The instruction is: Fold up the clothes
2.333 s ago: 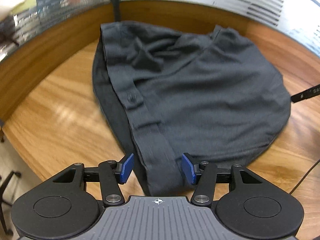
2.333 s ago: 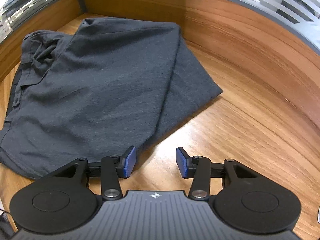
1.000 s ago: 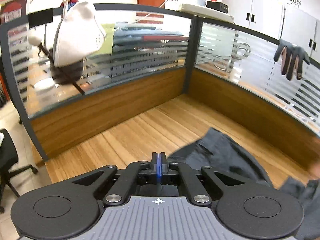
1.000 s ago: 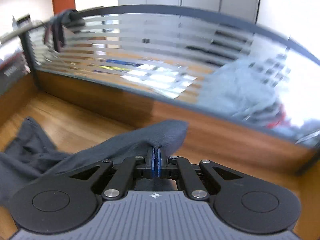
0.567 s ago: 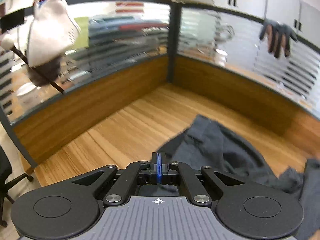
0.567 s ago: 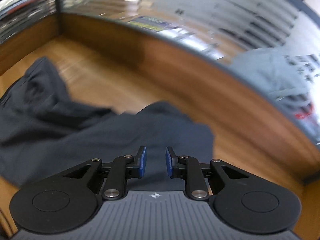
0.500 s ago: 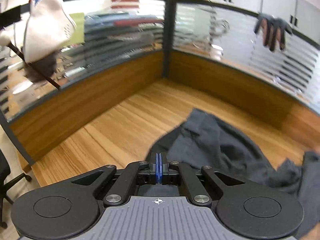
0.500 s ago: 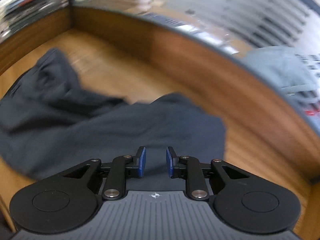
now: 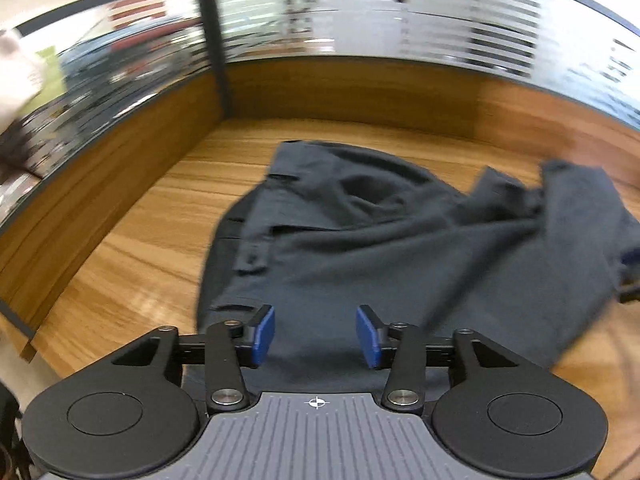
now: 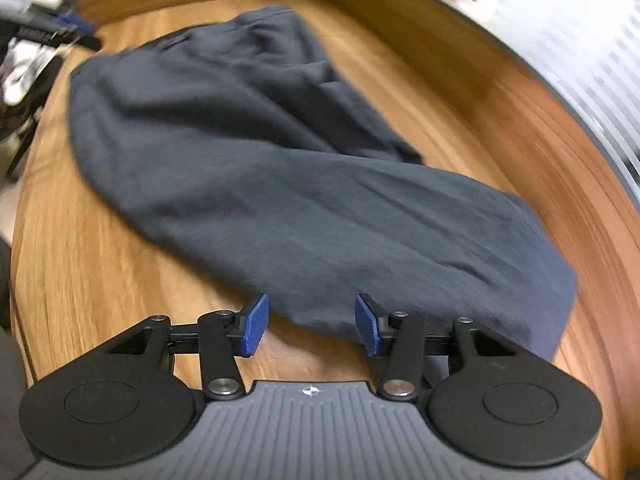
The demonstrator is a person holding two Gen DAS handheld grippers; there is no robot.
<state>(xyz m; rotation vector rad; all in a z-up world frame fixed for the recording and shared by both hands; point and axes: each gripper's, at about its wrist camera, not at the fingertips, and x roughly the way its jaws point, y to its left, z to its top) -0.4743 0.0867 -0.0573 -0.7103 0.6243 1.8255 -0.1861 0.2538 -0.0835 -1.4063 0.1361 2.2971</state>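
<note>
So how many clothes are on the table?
1. A dark grey garment lies crumpled across the wooden table, in front of both open claws. Anything tucked under its folds would be hidden.

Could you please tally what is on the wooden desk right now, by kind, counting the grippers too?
Dark grey garment: 1
Grippers, jaws apart, blue pads: 2, left gripper and right gripper
Total: 3, all over the wooden desk
</note>
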